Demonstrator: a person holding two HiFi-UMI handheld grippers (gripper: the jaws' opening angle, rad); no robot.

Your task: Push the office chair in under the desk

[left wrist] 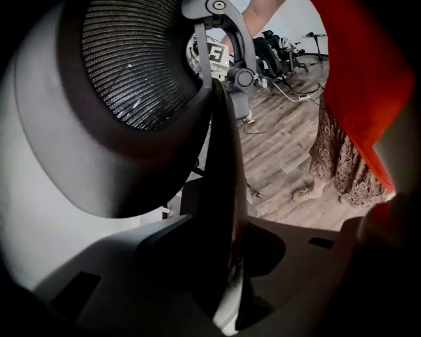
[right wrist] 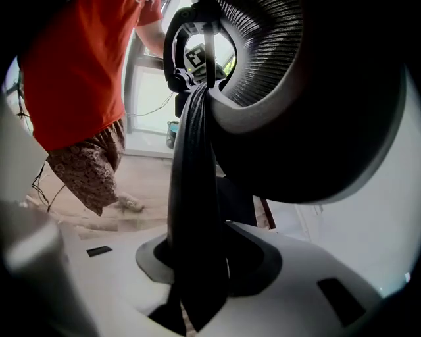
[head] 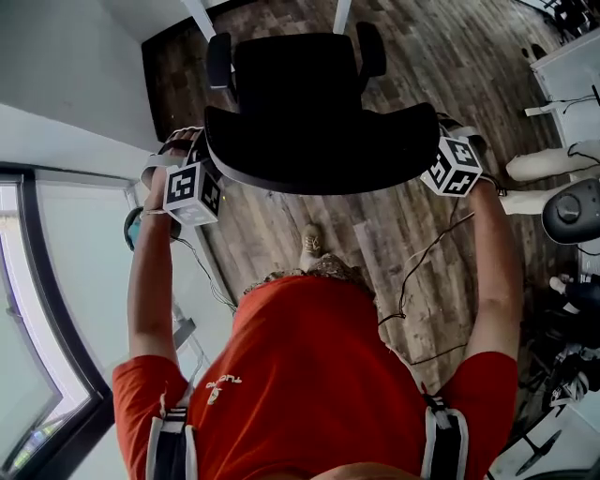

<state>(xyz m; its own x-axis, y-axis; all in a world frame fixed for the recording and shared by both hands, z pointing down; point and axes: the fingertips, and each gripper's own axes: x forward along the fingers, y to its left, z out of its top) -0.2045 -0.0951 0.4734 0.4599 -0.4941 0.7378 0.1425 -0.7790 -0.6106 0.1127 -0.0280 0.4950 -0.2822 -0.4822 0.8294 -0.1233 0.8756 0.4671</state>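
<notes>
In the head view a black office chair (head: 295, 70) stands on the wood floor right in front of me, its seat pointing away. Its curved backrest (head: 319, 159) is nearest me. My left gripper (head: 208, 157) is shut on the backrest's left edge, and my right gripper (head: 439, 142) is shut on its right edge. The left gripper view shows the dark backrest edge (left wrist: 220, 191) running down between the jaws of the left gripper (left wrist: 230, 263), with the mesh back (left wrist: 138, 72) above. In the right gripper view the same edge (right wrist: 191, 178) is clamped in the right gripper (right wrist: 197, 263).
Two white legs (head: 200, 19) rise beyond the chair at the top of the head view. A white wall and a dark-framed glass panel (head: 37, 309) run along the left. Cables (head: 422, 262) lie on the floor to the right, near white furniture (head: 572, 66) and more chairs.
</notes>
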